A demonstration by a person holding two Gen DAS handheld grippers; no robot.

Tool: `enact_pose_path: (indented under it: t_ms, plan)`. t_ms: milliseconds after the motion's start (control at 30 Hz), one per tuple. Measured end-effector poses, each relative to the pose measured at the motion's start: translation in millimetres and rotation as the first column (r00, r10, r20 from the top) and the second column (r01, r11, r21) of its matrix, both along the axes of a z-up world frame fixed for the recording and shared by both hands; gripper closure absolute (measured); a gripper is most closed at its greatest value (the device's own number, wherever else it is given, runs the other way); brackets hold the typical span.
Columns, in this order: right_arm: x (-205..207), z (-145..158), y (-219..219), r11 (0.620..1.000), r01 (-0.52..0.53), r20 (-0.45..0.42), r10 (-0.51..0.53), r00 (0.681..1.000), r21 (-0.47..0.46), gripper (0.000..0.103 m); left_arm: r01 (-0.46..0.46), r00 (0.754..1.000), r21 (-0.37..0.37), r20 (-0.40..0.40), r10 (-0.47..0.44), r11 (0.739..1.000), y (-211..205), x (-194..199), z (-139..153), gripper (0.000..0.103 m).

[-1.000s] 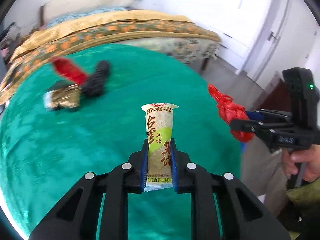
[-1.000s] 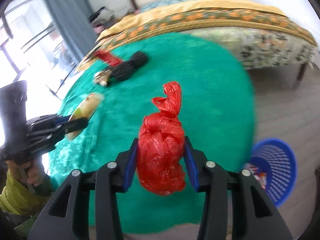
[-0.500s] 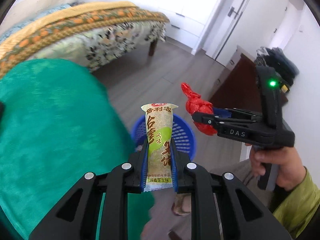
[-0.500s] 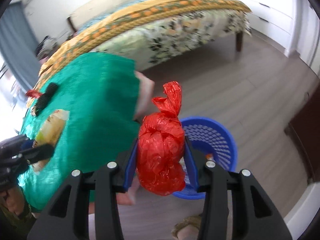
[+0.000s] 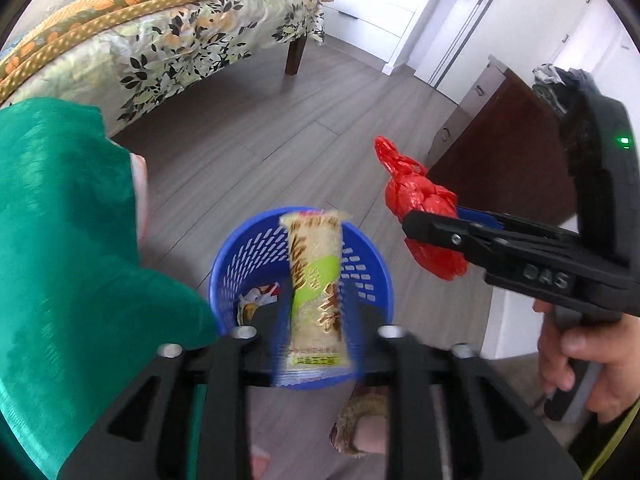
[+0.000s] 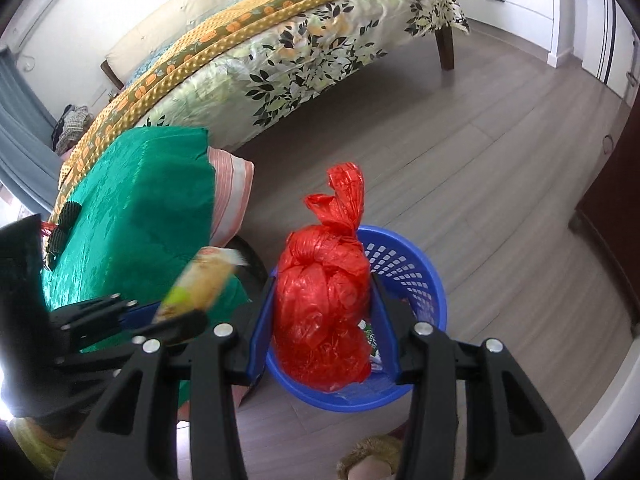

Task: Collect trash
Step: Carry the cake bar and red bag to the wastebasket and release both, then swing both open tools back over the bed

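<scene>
A tan and green snack wrapper (image 5: 316, 292) hangs upright between my left gripper's (image 5: 320, 340) jaws, which are opening; gaps show on both sides of it. It is right above the blue mesh basket (image 5: 240, 248) on the floor. My right gripper (image 6: 322, 278) holds a knotted red plastic bag (image 6: 324, 300) over the same basket (image 6: 424, 264). Its jaws are opening, with the pads still against the bag. In the left wrist view the red bag (image 5: 420, 200) and right gripper (image 5: 424, 224) sit just right of the basket.
The green-clothed table (image 5: 60, 240) stands left of the basket, with black and red items (image 6: 66, 220) on its far side. A floral bed (image 5: 160, 40) is behind, a dark wooden cabinet (image 5: 500, 140) on the right. A slippered foot (image 5: 360, 424) is near the basket, which holds some trash (image 5: 256, 300).
Both grippers swung from over the green table to above the blue basket. The left jaws have spread off the wrapper; the right jaws have widened slightly around the red bag.
</scene>
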State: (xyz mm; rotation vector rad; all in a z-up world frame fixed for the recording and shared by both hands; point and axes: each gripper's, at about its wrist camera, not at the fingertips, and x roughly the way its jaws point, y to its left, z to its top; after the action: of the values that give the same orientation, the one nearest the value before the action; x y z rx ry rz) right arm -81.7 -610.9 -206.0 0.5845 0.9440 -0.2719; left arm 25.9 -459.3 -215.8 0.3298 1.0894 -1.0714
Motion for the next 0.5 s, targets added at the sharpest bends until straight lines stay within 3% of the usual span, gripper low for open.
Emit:
enact_pose_path:
  t_ms: [33,100,233,400,500]
  plan:
    - [0,-2,-2,1.000,0.002,0.001,-0.002,1.000,0.007,0.047,-0.009,1.000,-0.004,0.015,0.009,1.000,-3,1,-3,0.033]
    - [-3,-4,-6,1.000,0.017,0.004,-0.017,1.000,0.022,0.036,-0.023,0.998,-0.015,0.057,0.024,1.000,-4,-1,0,0.026]
    - [-10,0,-11,0.999,0.041,0.026,-0.041,0.999,0.013,0.028,-0.044,0.993,-0.056,0.110,0.050,0.997,7,-2,17,0.009]
    - [-14,12,-6,0.992,0.081,0.046,-0.077,0.996,-0.098,0.012,-0.068,0.980,-0.122,0.176,0.089,0.990,33,-7,48,0.005]
    - [-14,23,6,0.977,0.081,0.075,-0.067,0.995,-0.195,0.011,-0.100,0.970,-0.135,0.208,0.127,0.986,55,-12,64,0.005]
